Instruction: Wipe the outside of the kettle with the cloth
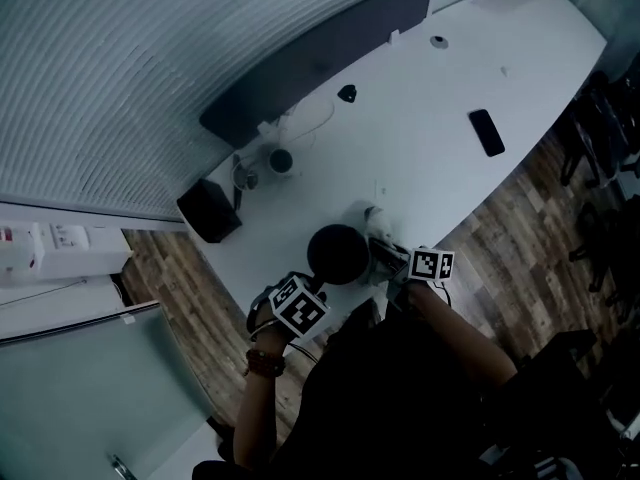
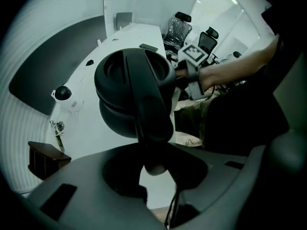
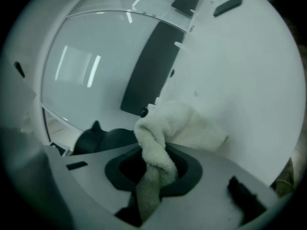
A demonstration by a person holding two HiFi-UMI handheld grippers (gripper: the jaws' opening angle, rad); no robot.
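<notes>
A: Where's the kettle [image 1: 338, 253]?
B: Lower centre of the head view, at the desk's [image 1: 440, 168] near edge. The left gripper [image 2: 153, 163] has its fingers clamped on the handle.
A: And the cloth [image 3: 160, 128]?
B: Pinched in the right gripper's [image 3: 153, 171] fingers, just right of the kettle.

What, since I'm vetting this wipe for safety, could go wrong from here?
1. The kettle is near the table's front edge, held only by its handle in the left gripper; a hard push from the wipe might tip or slide it off.
2. The right gripper pinches just a bunched part of the cloth, so it could pull free.
</notes>
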